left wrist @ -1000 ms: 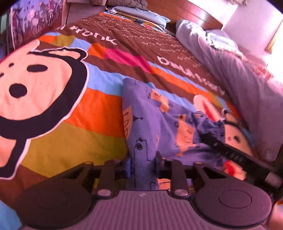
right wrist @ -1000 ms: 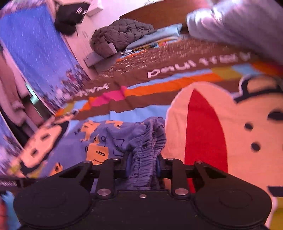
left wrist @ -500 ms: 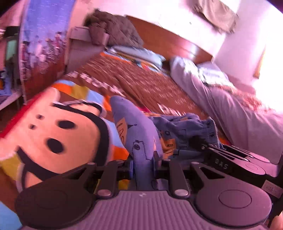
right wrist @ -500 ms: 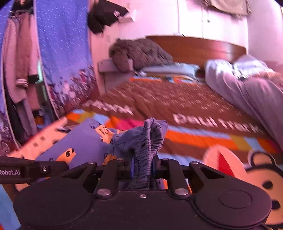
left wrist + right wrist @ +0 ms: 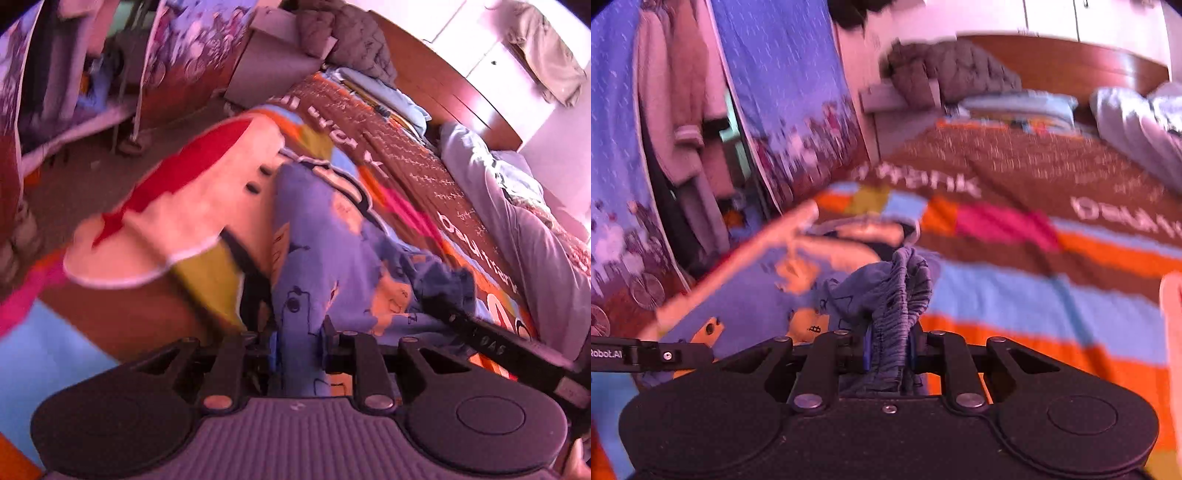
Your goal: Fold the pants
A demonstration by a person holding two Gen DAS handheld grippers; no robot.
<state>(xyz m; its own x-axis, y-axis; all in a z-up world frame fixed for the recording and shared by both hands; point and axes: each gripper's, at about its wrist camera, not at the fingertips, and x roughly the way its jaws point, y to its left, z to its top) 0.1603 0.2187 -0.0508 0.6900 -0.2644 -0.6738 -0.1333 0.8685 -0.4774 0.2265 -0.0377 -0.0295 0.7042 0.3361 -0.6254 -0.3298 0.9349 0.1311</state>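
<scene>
The blue patterned pants (image 5: pixel 325 251) hang stretched between my two grippers above the striped bedspread (image 5: pixel 177 221). My left gripper (image 5: pixel 297 347) is shut on one end of the pants, a leg end by its look. My right gripper (image 5: pixel 888 349) is shut on the gathered elastic waistband (image 5: pixel 905 288). The right gripper also shows in the left wrist view (image 5: pixel 495 347), holding the bunched cloth. The left gripper shows at the left edge of the right wrist view (image 5: pixel 646 356). Both views are blurred.
The bed has a wooden headboard (image 5: pixel 454 99), a grey quilted bundle (image 5: pixel 354 44) and pillows (image 5: pixel 1019 105) at its head, and a lilac duvet (image 5: pixel 535 236) along the right side. A blue curtain (image 5: pixel 783 85) and hanging clothes (image 5: pixel 683 110) stand left of the bed.
Both grippers have lifted the pants off the bedspread and swung them to the left, toward the bed's left edge. Both stay shut on the cloth.
</scene>
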